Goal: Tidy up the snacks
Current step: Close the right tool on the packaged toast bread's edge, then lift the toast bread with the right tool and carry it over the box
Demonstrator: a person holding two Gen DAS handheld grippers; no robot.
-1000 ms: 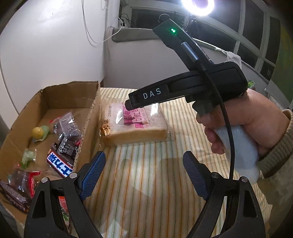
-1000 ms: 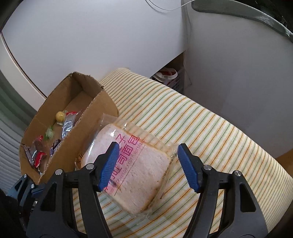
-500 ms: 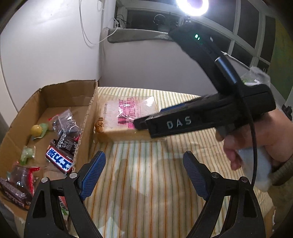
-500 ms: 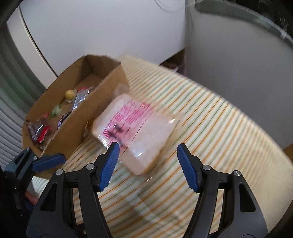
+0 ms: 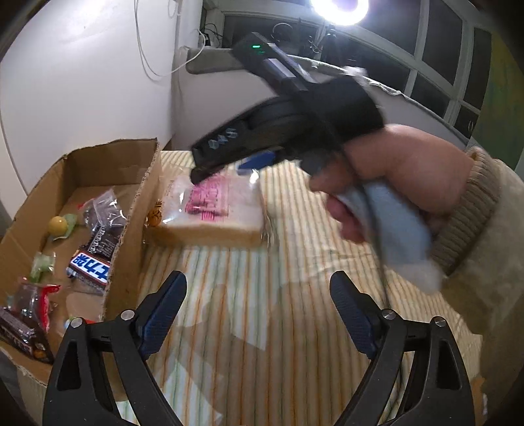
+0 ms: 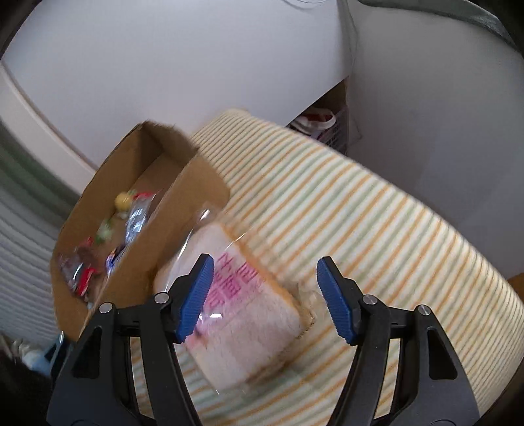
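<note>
A bagged slice of bread with pink print (image 5: 213, 213) lies on the striped cloth, against the outer wall of a cardboard box (image 5: 131, 216). The box holds several small wrapped snacks (image 5: 88, 268). My right gripper (image 6: 265, 295) is open and hovers over the bread (image 6: 242, 314), its blue pads astride it and not touching. In the left wrist view the right gripper (image 5: 249, 164) reaches down over the bread's far side. My left gripper (image 5: 258, 311) is open and empty, above bare cloth nearer than the bread.
The striped cloth (image 5: 262, 295) covers the table. A white wall (image 6: 196, 65) stands behind the box. A basket of items (image 6: 324, 127) sits beyond the table's far edge. A bright ring lamp (image 5: 340, 9) shines above the window.
My right gripper has swung in closer over the bread and now straddles it. The left gripper has stayed in place, open.
</note>
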